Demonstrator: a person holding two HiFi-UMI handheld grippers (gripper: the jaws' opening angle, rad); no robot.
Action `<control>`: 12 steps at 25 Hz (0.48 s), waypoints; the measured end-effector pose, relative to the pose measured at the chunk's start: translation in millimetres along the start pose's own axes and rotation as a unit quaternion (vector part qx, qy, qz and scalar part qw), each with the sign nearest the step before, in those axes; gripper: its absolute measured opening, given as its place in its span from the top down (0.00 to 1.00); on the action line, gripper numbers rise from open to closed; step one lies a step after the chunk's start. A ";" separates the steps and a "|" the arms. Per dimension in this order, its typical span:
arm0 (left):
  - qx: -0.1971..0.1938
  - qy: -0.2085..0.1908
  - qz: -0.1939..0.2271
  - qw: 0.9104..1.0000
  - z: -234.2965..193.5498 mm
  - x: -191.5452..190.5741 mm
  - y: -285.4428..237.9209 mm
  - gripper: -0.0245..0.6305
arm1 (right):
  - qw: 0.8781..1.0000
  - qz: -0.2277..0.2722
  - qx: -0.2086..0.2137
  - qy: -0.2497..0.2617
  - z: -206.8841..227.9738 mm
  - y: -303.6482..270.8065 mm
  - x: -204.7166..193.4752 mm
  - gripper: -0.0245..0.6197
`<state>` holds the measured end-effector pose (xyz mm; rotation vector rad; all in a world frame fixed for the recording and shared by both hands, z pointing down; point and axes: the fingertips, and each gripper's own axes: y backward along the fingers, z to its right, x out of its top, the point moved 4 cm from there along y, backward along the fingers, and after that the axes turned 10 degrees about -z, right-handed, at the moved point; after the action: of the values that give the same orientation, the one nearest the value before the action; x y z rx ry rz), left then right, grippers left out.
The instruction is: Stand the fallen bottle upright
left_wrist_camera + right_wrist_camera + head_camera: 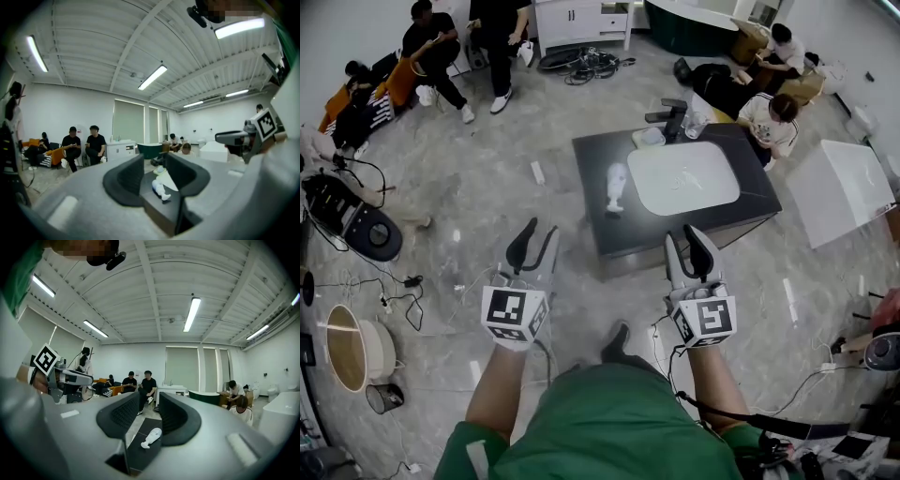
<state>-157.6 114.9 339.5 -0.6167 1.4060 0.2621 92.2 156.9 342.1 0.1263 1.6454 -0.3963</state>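
A white bottle (616,187) lies on its side on the left part of a low black counter (591,169), beside a white basin (682,177). Both grippers hover in front of the counter, short of it. My left gripper (534,239) is open and empty, below and left of the bottle. Open as well, my right gripper (689,246) holds nothing near the counter's front edge. In the left gripper view the bottle (161,188) shows far off between the parted jaws of the left gripper (154,176). The right gripper view frames the bottle (151,437) the same way beyond the right gripper (144,416).
A dark faucet (673,117), a clear cup (695,122) and a small white dish (650,137) stand at the counter's back. A white table (844,187) is at the right. Cables and a round device (356,220) lie on the floor at left. Several people sit around the room.
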 end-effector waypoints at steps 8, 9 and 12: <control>0.026 -0.009 -0.017 0.999 16.6 13.0 -53.9 0.73 | 0.999 0.000 0.036 -0.012 54.3 -38.2 -7.1 0.79; 0.029 -0.010 -0.020 0.999 17.9 13.9 -58.6 0.73 | 0.999 -0.001 0.041 -0.011 58.3 -42.5 -8.3 0.78; 0.036 -0.011 -0.027 0.999 21.6 15.2 -71.7 0.73 | 0.998 -0.009 0.054 -0.016 69.4 -53.4 -13.5 0.78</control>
<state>-99.6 65.3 343.4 -0.5893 1.3697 0.1741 142.4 86.4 360.5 0.1845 1.5946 -0.4980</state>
